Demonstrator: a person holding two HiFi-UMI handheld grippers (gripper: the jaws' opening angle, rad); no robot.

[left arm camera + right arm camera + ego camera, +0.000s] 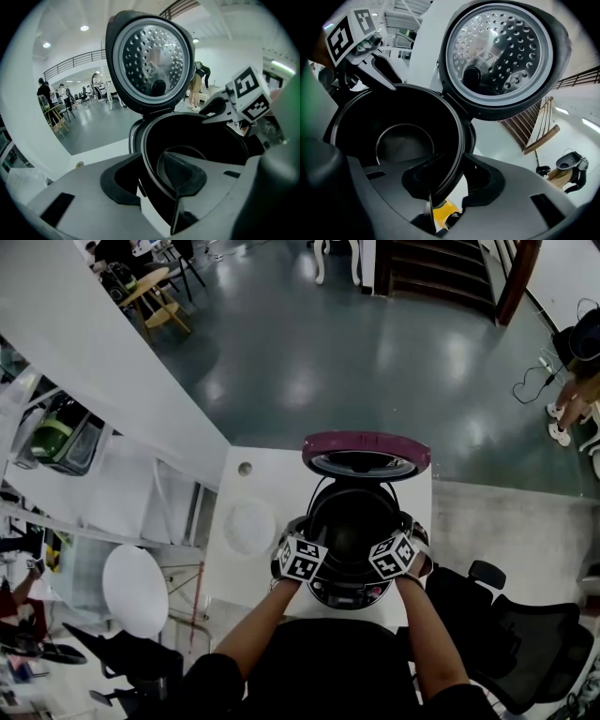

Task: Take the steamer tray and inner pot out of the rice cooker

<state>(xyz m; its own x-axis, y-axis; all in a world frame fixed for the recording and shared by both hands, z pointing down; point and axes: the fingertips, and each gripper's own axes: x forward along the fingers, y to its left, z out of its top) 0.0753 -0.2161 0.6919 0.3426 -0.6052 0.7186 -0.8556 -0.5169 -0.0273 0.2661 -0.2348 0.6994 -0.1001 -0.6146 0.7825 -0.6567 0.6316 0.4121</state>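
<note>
The right gripper [452, 185] has its jaws pinching the pot [393, 122] rim. The left gripper [152, 180] has its jaws straddling the opposite rim, slack. The pot sits unlifted in the cooker [352, 594]. A pale disc [248, 526], likely the steamer tray, already lies on the desk [267, 470].
</note>
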